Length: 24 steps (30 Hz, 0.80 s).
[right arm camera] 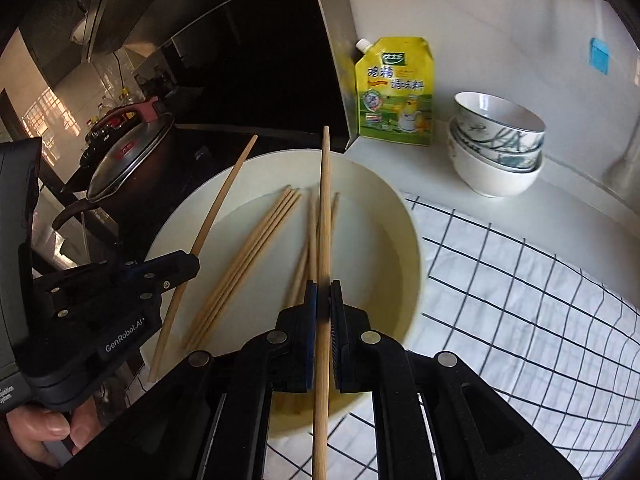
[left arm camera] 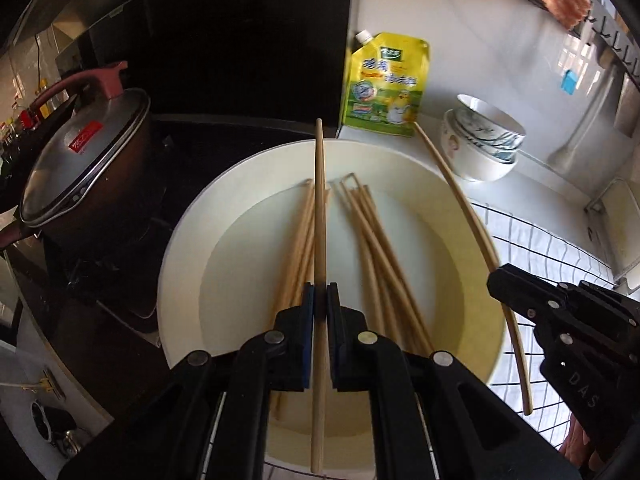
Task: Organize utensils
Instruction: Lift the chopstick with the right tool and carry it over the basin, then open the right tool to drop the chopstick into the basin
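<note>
Black plastic left gripper point(right arm camera: 176, 272) and right gripper point(right arm camera: 323, 304), blue pads, silver screws, "GenRobot.AI" lettering.

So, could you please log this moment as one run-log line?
left hand-held gripper: shut on chopstick | right hand-held gripper: shut on second chopstick | both over white basin | other chopsticks inside
</note>
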{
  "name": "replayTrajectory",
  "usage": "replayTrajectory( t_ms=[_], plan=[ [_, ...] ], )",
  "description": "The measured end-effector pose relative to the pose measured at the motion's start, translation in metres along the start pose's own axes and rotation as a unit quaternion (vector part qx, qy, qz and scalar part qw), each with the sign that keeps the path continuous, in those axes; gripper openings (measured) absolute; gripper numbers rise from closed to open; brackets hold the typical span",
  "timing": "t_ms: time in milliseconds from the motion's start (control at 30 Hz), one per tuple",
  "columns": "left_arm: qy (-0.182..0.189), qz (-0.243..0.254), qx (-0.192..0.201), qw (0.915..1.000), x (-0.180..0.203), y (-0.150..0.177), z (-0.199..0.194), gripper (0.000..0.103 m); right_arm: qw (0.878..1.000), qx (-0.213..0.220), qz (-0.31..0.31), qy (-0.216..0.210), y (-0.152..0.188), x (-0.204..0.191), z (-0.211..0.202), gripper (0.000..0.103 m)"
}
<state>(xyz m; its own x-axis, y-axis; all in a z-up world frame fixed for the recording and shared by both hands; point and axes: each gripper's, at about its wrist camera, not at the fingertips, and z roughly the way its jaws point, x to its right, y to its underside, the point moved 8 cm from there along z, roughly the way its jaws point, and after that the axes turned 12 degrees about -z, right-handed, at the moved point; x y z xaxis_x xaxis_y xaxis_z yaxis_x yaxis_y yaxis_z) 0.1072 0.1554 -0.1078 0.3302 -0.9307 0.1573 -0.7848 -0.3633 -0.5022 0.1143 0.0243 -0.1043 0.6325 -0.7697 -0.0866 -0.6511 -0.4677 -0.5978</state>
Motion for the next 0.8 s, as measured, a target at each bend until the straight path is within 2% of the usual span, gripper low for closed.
replayTrajectory(
  t_ms=[167, 467, 633, 700, 800],
  plan=[
    [0.001, 0.001, -0.018, 0.9998, -0.011, -0.004, 0.021, 0.007, 1.000, -0.027, 0.002, -0.005, -0.010, -0.010, 0.033, 0.006],
    [0.004, 0.001, -0.056, 0.9984, -0.017, 0.006, 0.048, 0.007, 0.998, -0.055, 0.027, 0.000, -0.004, -0.006, 0.060, 0.006],
    [0.004, -0.006, -0.043, 0.9991, -0.022, 0.001, 0.043, 0.009, 0.998, -0.052, 0.033, 0.004, -0.003, -0.004, 0.060, 0.007],
    [0.004, -0.011, -0.035, 0.9993, -0.024, -0.003, 0.039, 0.021, 0.999, -0.041, 0.033, 0.010, -0.004, -0.004, 0.054, 0.009],
    [0.003, -0.021, -0.028, 0.9994, -0.028, -0.008, 0.032, 0.034, 0.999, -0.036, 0.035, 0.018, -0.005, -0.001, 0.049, 0.009]
  ],
)
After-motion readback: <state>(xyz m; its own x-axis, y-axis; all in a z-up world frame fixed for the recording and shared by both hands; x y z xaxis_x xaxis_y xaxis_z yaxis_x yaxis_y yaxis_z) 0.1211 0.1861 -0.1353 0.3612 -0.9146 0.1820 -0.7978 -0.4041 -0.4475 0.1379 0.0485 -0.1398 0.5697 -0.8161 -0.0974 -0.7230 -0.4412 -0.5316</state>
